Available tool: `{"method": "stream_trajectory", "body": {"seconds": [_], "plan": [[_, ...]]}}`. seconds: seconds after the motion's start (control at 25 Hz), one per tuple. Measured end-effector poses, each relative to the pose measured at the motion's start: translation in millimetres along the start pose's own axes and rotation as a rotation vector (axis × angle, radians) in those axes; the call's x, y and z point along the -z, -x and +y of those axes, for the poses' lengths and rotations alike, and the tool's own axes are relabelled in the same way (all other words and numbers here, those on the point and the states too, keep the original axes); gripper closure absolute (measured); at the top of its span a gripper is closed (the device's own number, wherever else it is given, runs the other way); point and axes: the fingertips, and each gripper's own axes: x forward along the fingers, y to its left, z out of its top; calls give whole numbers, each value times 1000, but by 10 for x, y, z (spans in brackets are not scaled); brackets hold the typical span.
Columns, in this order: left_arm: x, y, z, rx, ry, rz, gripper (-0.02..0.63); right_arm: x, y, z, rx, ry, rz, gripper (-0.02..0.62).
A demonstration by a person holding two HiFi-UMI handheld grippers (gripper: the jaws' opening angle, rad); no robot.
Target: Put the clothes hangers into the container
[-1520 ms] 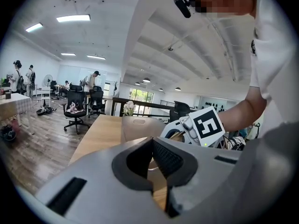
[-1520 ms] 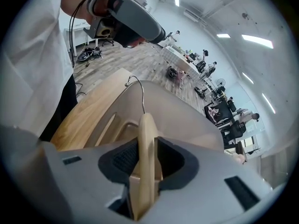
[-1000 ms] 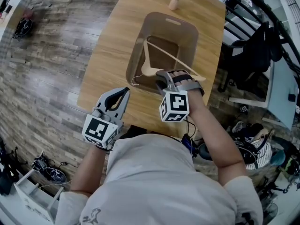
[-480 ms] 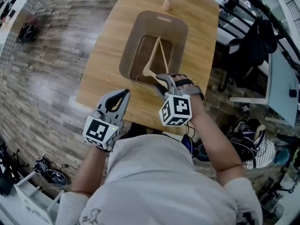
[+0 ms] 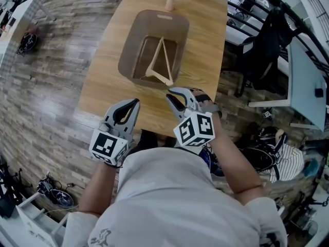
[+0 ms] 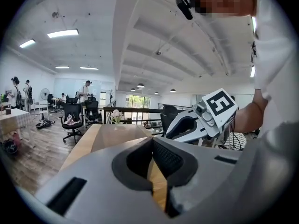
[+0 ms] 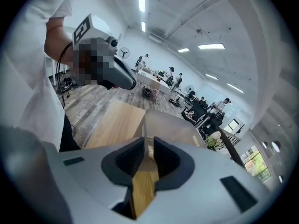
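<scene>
A wooden clothes hanger (image 5: 160, 62) lies inside the grey-brown container (image 5: 128, 45), leaning against its far wall, on the wooden table (image 5: 205, 45). My right gripper (image 5: 176, 92) hovers over the table's near edge, short of the container and apart from the hanger. Its jaws have just been closing and still show a narrow gap with nothing between them (image 7: 148, 141). The container (image 7: 173, 129) stands ahead of them. My left gripper (image 5: 136, 102) hangs at the near edge to the left, tips together and empty (image 6: 152, 141). In the left gripper view the right gripper (image 6: 187, 125) shows beside it.
A small vase with a plant (image 5: 169, 3) stands at the table's far end, behind the container. A black office chair (image 5: 262, 50) and a white desk (image 5: 308, 81) are to the right. Bags and cables lie on the floor (image 5: 267, 148). People stand far off in the room.
The hanger went from lying across the container's rim at my right gripper to resting inside. The right gripper let go, drew back toward me and narrowed its jaws. The left gripper also drew back.
</scene>
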Motion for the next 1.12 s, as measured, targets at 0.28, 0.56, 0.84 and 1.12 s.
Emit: {"method": "stream_trajectory", "body": {"seconds": [0.28, 0.56, 0.84, 1.12], "plan": [[-26, 74, -402, -17, -8, -16, 600, -18, 516, 78, 53, -137, -136, 566], [-30, 204, -763, -38, -23, -37, 600, 36, 924, 232, 76, -218, -221, 589], [-72, 374, -990, -51, -29, -45, 600, 25, 1244, 317, 94, -290, -291, 589], [-67, 548, -1052, -48, -32, -36, 600, -42, 1401, 437, 96, -345, -340, 589]]}}
